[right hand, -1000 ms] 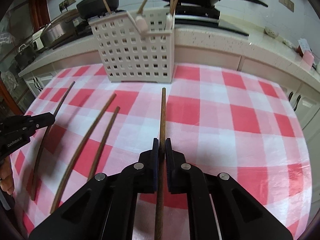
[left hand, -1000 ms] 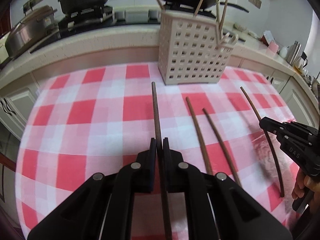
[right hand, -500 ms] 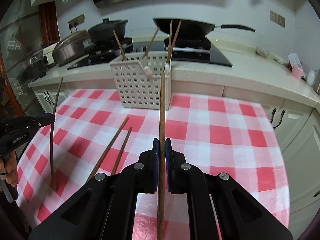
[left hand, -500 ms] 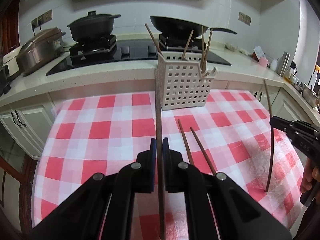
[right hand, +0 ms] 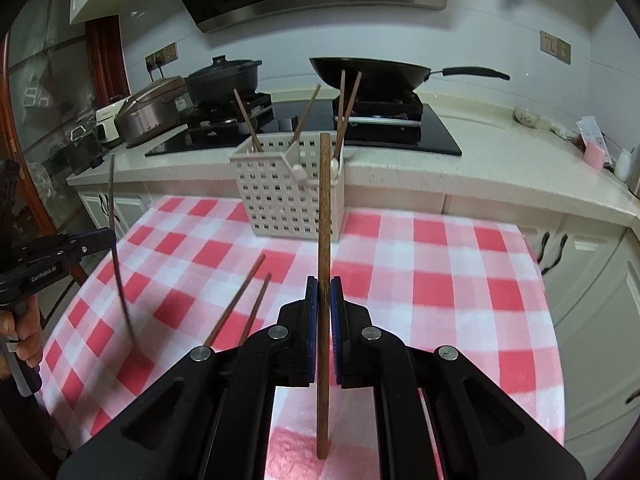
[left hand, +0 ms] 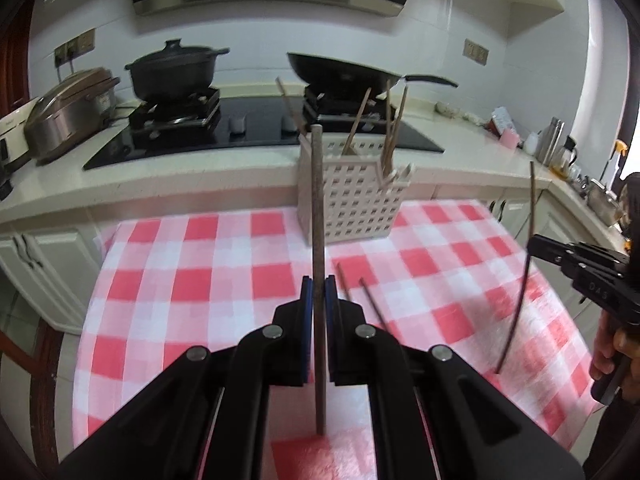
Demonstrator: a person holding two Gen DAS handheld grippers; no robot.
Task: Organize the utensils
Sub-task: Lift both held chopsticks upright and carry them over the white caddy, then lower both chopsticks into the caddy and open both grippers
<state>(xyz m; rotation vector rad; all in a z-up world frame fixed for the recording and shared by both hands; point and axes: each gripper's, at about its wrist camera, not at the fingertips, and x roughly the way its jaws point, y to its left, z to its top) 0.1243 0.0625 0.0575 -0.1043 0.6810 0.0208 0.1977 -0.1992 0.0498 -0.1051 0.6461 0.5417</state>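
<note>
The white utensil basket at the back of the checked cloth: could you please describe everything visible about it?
The white utensil basket looks like plastic, box-shaped, its walls pierced by a grid of square holes. It stands upright on the red-and-white checked tablecloth, near the counter edge. An inner divider shows at its open top. Several wooden chopsticks lean out of it at different angles. No gripper touches it.

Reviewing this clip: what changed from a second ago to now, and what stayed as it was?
Both held chopsticks came up off the checked cloth: the left gripper raised its chopstick, the right gripper its chopstick; both now stand clear of the table. Both grips stayed shut. The two loose chopsticks and the white basket kept their places.
</note>
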